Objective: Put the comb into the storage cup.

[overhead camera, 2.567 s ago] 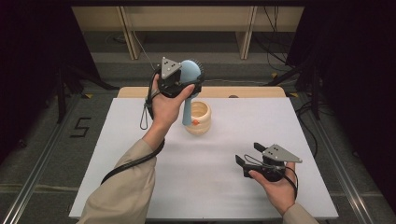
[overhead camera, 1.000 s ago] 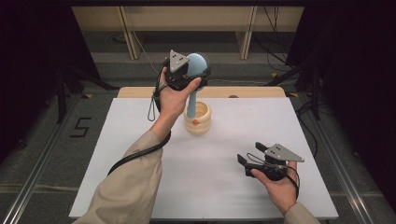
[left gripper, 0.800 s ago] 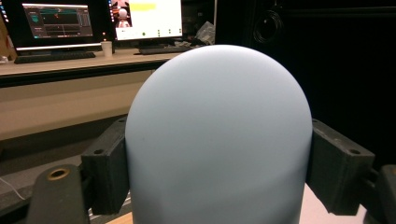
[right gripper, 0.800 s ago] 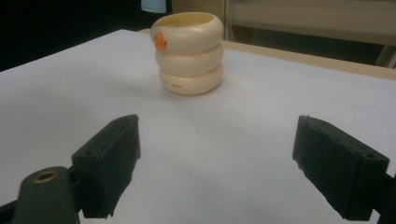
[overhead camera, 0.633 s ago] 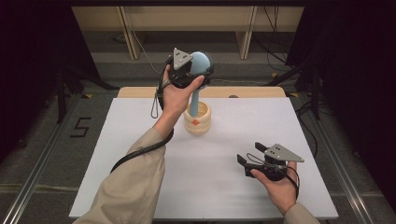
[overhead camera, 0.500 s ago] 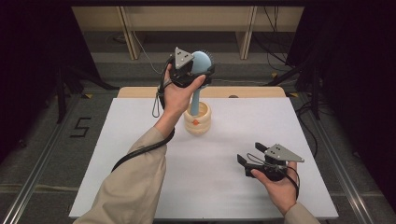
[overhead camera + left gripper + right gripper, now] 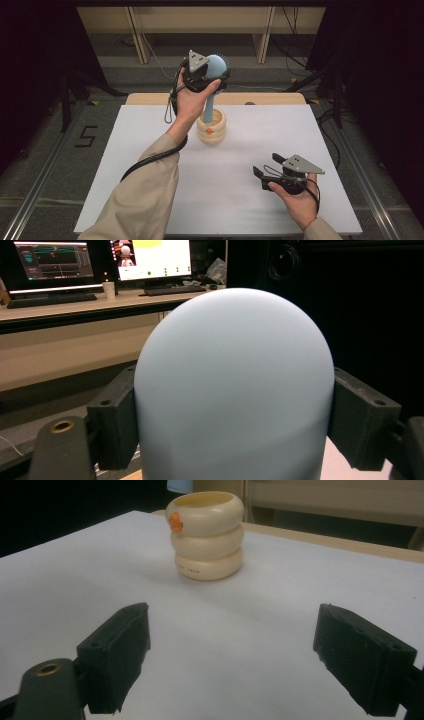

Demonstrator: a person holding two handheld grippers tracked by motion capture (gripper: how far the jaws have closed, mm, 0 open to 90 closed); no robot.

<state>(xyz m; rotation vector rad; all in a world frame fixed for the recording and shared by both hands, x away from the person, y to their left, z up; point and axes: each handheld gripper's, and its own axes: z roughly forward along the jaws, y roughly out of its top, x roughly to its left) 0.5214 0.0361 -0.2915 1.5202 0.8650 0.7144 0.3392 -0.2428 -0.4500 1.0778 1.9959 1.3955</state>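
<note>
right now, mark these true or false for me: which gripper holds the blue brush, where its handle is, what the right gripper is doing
1. The left gripper is clamped on the blue brush head. True.
2. The brush handle stands in the cream ringed holder. True.
3. The right gripper holds the holder. False: its jaws are open, apart from the holder.
4. The holder lies on its side. False: it stands upright on the white table.

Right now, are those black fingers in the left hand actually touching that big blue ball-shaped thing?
Touching. In the left gripper view both black fingers press flat against the sides of the blue ball-shaped head, with no gap on either side.
</note>
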